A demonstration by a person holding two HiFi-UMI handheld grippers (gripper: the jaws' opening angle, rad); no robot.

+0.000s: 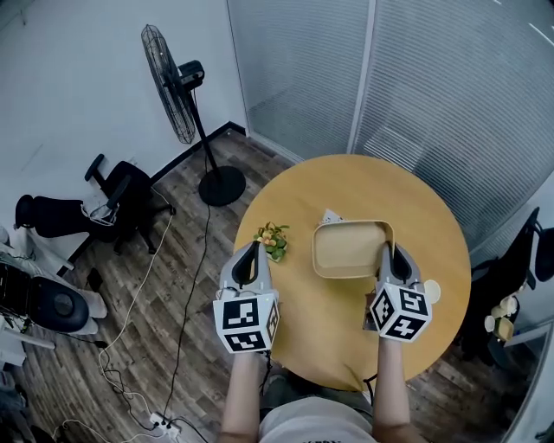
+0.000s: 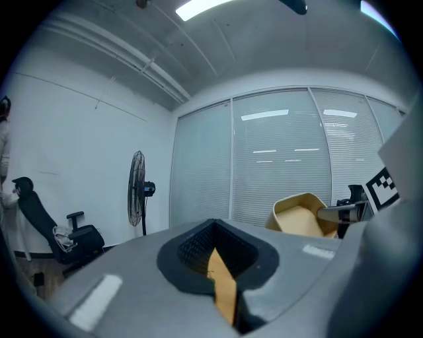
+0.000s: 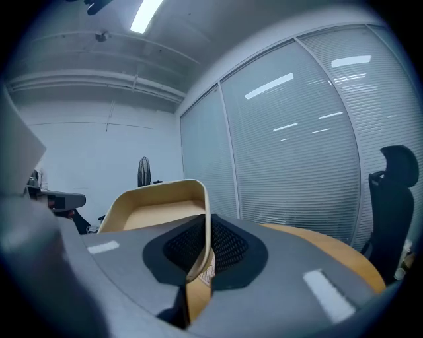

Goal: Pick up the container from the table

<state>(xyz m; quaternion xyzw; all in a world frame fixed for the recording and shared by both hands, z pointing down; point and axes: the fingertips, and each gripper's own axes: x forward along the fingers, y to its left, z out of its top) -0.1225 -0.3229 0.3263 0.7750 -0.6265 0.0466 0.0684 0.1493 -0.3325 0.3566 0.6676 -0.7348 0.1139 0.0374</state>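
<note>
Though container [image 1: 346, 248] label [image 3: 207, 272] illegible; right tongs [image 3: 205, 223] pinch its wall; left tongs [image 2: 213, 229] closed, empty

Office meeting room. Glass partition [image 1: 433, 78] with slatted blinds, 12 to 2 o'clock. Black office chairs [image 1: 117, 203] at 9, swivel chair [image 1: 519, 260] at 3. Pedestal fan [image 1: 177, 86] at 11. Round worktop [image 1: 329, 311] centre. Wood-plank floor [image 1: 190, 285], power strip [image 1: 164, 424] with trailing cables at 7. Ceiling strip light [image 2: 201, 6].

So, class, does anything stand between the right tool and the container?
Nothing visible does. The right tool is shut on the right rim of the container. The plant sits on the table to the container's left, apart from it, by the left tool.
</note>
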